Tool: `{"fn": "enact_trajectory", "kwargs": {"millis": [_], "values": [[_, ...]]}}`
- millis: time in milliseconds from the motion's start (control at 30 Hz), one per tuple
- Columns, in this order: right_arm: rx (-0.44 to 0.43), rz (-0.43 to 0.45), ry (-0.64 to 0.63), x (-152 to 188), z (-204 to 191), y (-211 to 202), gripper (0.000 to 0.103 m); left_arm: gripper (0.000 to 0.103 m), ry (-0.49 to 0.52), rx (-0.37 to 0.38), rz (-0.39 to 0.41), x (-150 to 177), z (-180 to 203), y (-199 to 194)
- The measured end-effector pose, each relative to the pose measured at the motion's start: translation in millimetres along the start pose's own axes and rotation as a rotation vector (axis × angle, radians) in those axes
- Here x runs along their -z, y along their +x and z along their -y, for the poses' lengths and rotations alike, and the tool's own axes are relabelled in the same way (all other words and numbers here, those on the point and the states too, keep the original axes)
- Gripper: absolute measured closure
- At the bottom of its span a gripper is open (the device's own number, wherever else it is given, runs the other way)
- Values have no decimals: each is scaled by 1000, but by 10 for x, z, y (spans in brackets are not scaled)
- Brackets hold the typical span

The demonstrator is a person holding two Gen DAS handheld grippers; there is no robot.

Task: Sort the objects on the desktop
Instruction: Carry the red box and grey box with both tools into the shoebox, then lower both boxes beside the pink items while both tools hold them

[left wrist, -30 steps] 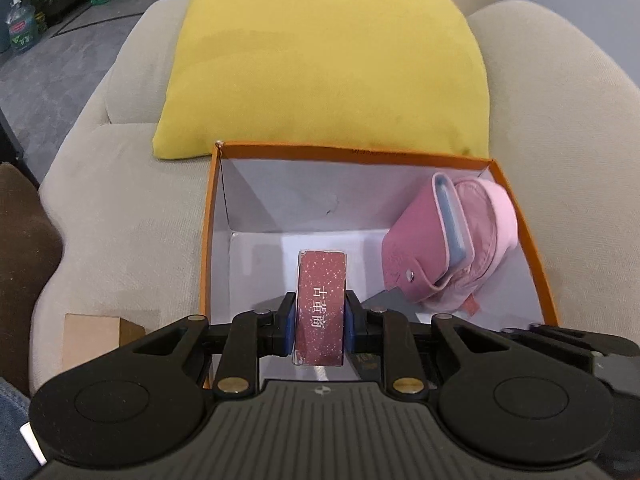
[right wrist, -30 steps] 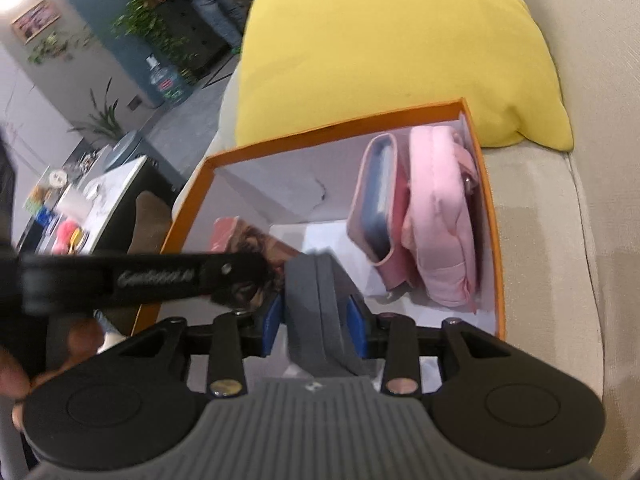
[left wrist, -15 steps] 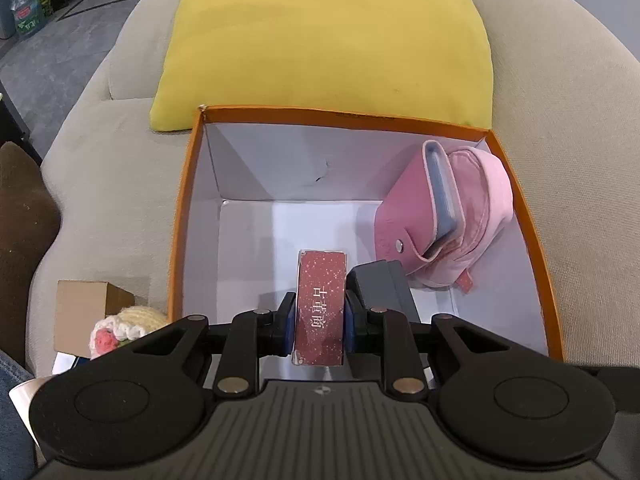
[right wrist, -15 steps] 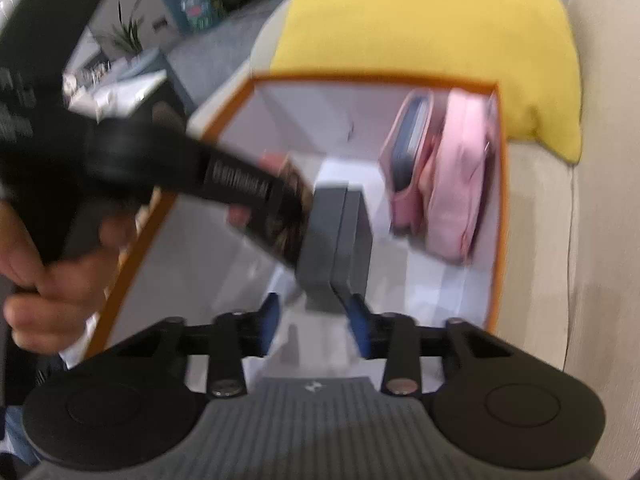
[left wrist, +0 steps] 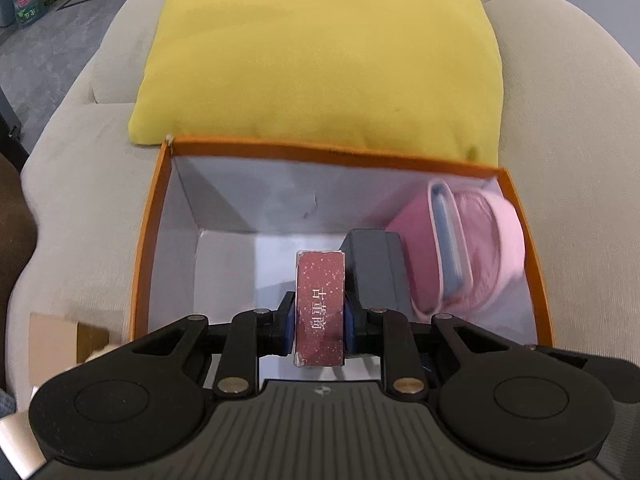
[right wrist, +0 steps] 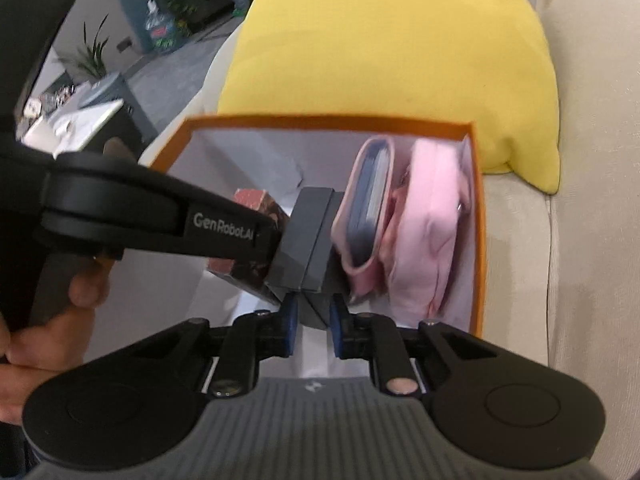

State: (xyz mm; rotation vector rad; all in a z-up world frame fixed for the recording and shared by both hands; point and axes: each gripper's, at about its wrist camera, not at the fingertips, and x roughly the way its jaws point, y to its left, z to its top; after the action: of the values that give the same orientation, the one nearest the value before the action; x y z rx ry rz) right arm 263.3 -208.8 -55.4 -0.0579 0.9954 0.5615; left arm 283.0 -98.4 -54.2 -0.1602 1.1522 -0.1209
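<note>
Left tool [left wrist: 319, 318] is clenched on the red box [left wrist: 320, 304], held upright for insertion into the orange box [left wrist: 144, 248]. Right tool [right wrist: 311, 322] grips the grey case [right wrist: 306, 240] — both items hang inside it, packed toward the pink pouch [right wrist: 424, 232] to conserve space.

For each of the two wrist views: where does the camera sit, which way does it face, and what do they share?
Left wrist: behind the left gripper, facing the orange box and yellow pillow; its fingers clamp a red box.
Right wrist: behind the right gripper, facing the same box; its fingers hold a grey case; the left gripper and the person's hand show.
Shared: orange box, pillow, pink pouch, both held items.
</note>
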Motion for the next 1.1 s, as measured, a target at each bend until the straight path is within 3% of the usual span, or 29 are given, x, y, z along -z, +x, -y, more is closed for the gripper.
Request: {"fn": "enact_trajectory", "kwargs": {"millis": [233,600,667,700,767,833,867,933,1100], "values": [[-8,58,32,-74,78,38,88,76,-20,24,4,-161,-2,104],[-28,69,12,-47,68,-6,86,72,-20,63,7,-234,-90,55],[-34,71,18,-37,80,-16,86,59,-22,88,11,-241,-99,4],[-43,73,23,-9,97,-33,86,46,-26,118,11,-241,-104,-14],[-58,71,34,17,112,-47,86,48,-27,146,11,-226,-109,-78],[-66,60,35,34,108,-39,87,64,-10,125,3,-210,-83,-106],[-69,52,33,47,86,-35,87,64,-3,125,-1,-200,-73,-112],[-68,40,29,58,62,-20,87,76,5,104,2,-181,-60,-120],[-12,28,28,-121,10,122,92,77,52,79,10,-182,-8,-132]]}}
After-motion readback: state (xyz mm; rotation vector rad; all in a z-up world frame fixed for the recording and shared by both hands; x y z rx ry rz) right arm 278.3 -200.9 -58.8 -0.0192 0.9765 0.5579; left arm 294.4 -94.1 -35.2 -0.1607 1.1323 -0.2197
